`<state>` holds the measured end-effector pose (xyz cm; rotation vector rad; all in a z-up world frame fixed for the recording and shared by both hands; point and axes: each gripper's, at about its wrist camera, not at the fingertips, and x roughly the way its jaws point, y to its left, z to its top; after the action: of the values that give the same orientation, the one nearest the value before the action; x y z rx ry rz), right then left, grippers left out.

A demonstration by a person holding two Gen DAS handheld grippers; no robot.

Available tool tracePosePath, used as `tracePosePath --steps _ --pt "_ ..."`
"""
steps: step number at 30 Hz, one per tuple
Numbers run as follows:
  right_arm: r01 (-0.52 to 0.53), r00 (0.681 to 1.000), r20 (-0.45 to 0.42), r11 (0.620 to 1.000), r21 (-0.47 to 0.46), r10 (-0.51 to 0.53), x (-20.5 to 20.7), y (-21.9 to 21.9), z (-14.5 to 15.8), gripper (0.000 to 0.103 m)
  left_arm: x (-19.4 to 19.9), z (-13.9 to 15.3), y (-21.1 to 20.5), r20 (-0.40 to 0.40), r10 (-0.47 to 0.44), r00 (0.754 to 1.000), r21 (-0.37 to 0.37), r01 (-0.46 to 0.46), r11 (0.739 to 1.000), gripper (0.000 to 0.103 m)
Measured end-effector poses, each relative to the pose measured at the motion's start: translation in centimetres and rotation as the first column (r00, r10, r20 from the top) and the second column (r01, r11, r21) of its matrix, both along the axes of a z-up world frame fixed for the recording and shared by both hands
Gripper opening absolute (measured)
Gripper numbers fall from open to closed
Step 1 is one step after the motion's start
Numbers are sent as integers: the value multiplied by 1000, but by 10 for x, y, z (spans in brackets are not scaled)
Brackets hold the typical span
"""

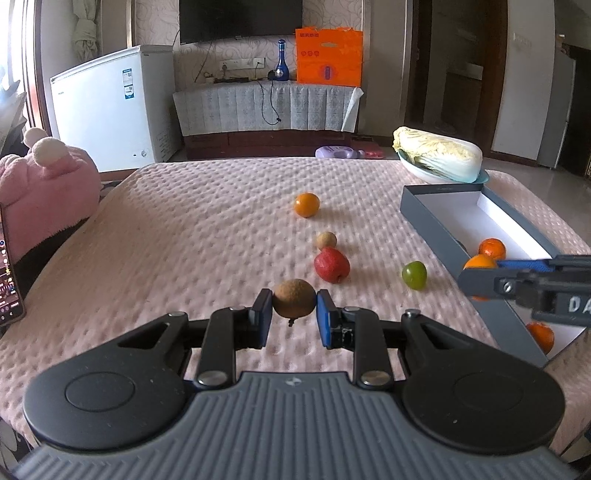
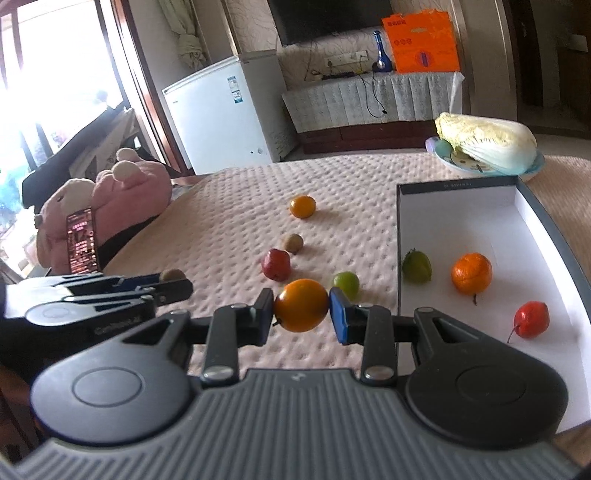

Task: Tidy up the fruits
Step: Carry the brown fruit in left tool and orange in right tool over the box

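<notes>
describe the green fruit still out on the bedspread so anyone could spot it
Start at the grey box on the pink bedspread. Just outside its left wall lies a small round green fruit, right of the red apple. It is the only green fruit outside the box.

A dark television hangs on the patterned wall above a cloth-draped low cabinet. A white chest freezer stands beyond the bed's far left corner, beside a bright window with a tied curtain.
</notes>
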<state>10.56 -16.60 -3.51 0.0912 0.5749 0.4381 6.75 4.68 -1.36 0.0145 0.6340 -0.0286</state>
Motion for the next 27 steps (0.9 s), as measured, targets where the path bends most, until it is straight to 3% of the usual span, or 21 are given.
tracePosePath --steps 16,27 --pt "45 999 26 998 44 -46 -4 -27 10 36 6 2 -19 24 -29 999 5 29 1000 30" --pt "188 981 30 980 73 -190 3 -74 16 36 4 10 -52 51 -100 994 6 100 995 30"
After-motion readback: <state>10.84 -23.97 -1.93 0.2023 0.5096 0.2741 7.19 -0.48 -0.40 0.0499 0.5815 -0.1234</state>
